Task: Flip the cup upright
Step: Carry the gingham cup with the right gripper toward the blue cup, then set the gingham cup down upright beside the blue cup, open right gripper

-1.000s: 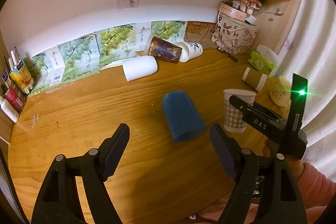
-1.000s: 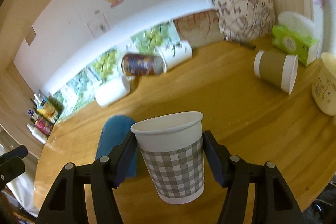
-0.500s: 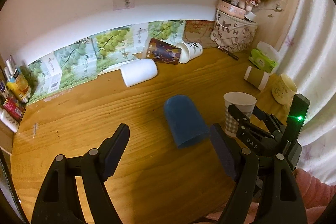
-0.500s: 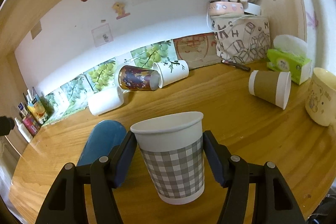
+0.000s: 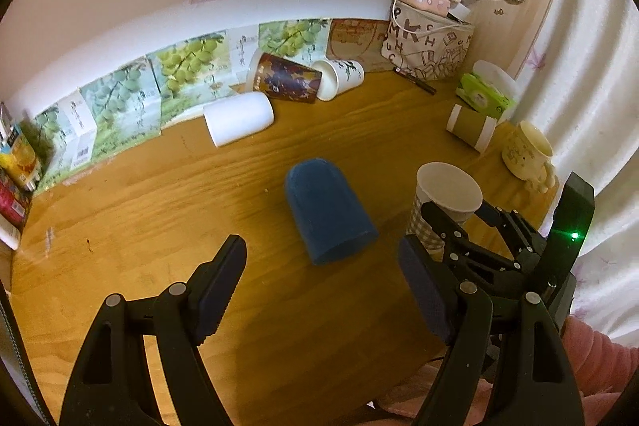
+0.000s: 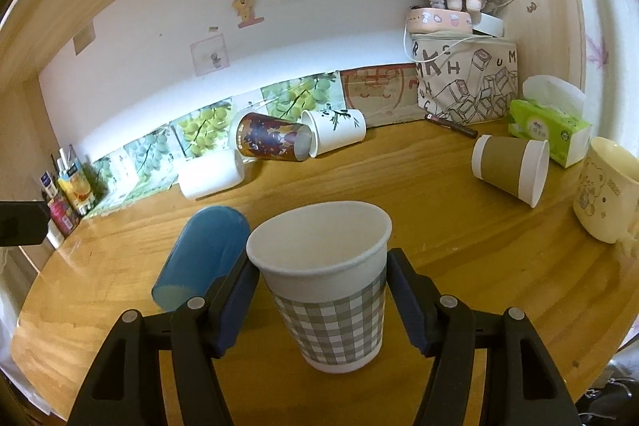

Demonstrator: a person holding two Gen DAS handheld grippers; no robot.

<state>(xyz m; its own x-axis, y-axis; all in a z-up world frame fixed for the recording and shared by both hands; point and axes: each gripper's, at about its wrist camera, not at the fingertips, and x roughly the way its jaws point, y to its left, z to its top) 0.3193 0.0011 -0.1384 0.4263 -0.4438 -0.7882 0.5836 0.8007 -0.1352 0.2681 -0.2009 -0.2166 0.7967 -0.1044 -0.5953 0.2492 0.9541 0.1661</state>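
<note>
Tilted further downward than a second ago, the right gripper [image 6: 322, 290] is seen bracketing the upright checked cup [image 6: 328, 282] on the table [image 6: 459, 226], contact uncertain, so release should be straight, while the left gripper [image 5: 319, 266], spread, faces the blue cup [image 5: 325, 210] lying at twelve o'clock.

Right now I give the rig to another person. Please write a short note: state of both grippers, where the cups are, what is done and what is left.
Right gripper: its fingers flank the checked paper cup, which stands upright on the table; whether they press it, I cannot tell.
Left gripper: open, empty, hovering near the blue cup.
Done: checked cup upright.
Left: blue cup and four more cups at the back and right lie on their sides.
</note>
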